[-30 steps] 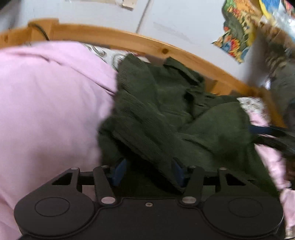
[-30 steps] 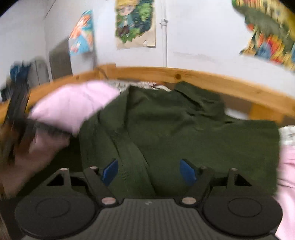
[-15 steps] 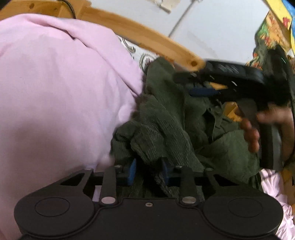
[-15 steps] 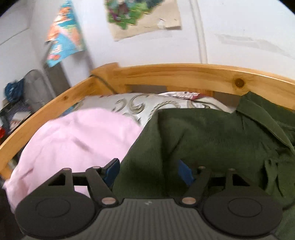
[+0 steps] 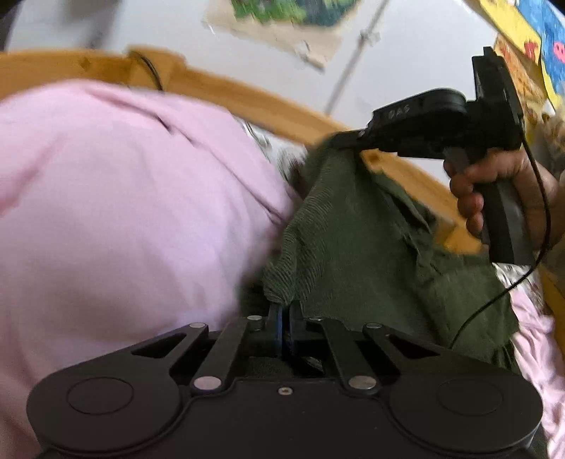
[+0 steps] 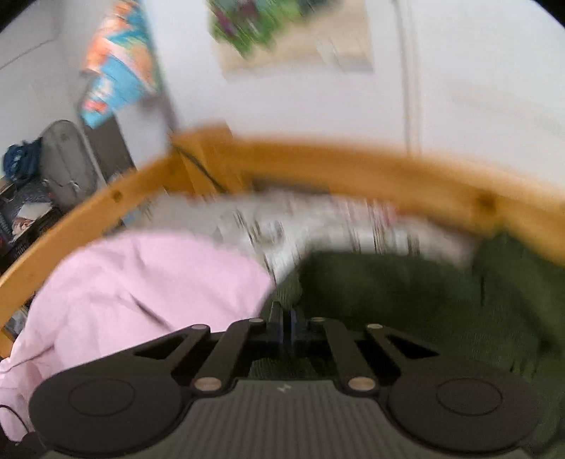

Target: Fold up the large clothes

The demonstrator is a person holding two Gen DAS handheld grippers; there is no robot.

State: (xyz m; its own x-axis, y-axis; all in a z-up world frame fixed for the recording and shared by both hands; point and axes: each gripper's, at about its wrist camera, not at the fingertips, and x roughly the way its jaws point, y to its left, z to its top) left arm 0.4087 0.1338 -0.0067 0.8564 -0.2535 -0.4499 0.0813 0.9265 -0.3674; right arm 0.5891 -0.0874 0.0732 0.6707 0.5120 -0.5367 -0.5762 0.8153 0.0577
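Note:
A dark green corduroy shirt (image 5: 356, 247) lies crumpled on a bed, on a pink blanket (image 5: 123, 212). My left gripper (image 5: 285, 312) is shut on a lower edge of the shirt. My right gripper (image 6: 286, 314) is shut on another edge of the shirt (image 6: 406, 300); in the left wrist view it (image 5: 344, 144) holds that edge lifted near the wooden bed rail. The shirt hangs stretched between the two grippers. The right wrist view is blurred.
A curved wooden bed rail (image 6: 353, 166) runs behind the bedding, with a patterned pillow (image 6: 335, 226) under it. Posters hang on the white wall (image 5: 275, 21). A dark chair and clutter (image 6: 67, 169) stand beyond the rail at left.
Both grippers went from open to shut on the shirt. The right gripper moved to the far edge by the rail and lifted it; the shirt now stretches between them.

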